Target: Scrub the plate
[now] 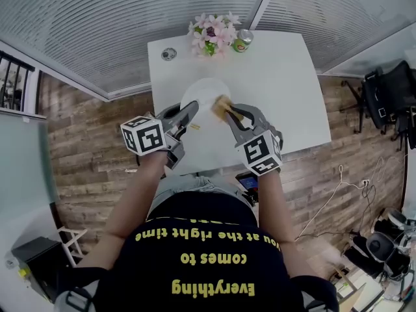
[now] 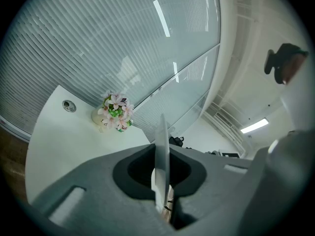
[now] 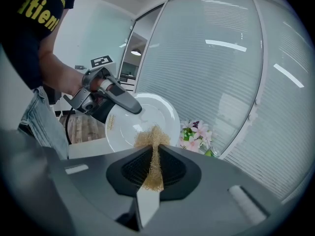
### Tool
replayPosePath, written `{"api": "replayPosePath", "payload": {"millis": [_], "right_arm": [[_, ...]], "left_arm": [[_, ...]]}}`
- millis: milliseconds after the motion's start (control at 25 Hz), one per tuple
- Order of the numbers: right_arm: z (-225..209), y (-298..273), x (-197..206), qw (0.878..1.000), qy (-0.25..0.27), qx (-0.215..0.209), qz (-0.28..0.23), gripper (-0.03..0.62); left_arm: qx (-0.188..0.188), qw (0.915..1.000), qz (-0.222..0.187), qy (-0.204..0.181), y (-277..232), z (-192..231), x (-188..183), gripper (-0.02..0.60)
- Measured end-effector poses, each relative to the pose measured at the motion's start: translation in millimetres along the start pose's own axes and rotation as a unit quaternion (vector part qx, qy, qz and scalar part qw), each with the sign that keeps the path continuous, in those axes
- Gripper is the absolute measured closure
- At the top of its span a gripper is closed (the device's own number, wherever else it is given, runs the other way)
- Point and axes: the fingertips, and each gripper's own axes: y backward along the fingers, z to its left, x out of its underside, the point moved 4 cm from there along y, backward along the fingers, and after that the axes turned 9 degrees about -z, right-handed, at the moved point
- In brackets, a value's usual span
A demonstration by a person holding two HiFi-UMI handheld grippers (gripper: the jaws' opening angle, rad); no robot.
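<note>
We hold the round white plate upright on its edge above the tabletop's near edge. Our tan mesh scourer touches its face.

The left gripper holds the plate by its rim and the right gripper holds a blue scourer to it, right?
Not blue: the scourer is golden-tan, as the right gripper view shows. The left gripper does hold the plate by its rim, and the right gripper holds the scourer against it.
</note>
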Motion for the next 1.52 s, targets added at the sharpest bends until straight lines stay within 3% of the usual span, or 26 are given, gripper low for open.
{"api": "replayPosePath", "payload": {"millis": [320, 600, 1120, 1520], "right_arm": [[-15, 3, 5, 1.0, -0.005, 0.019, 0.004, 0.556], [-9, 1, 5, 1.0, -0.004, 0.005, 0.006, 0.556], [16, -6, -9, 0.998, 0.019, -0.06, -0.023, 0.556], [35, -8, -26, 0.989, 0.043, -0.123, -0.064, 0.556]], "left_arm": [[0.0, 1.0, -0.008, 0.002, -1, 1, -2, 0.56], [-0.006, 0.9999, -0.012, 0.003, 0, 2, -2, 0.56], [-0.013, 0.9998, -0.015, 0.001, 1, 2, -3, 0.56], [-0.009, 0.9999, -0.01, 0.001, -6, -1, -2, 0.56]]}}
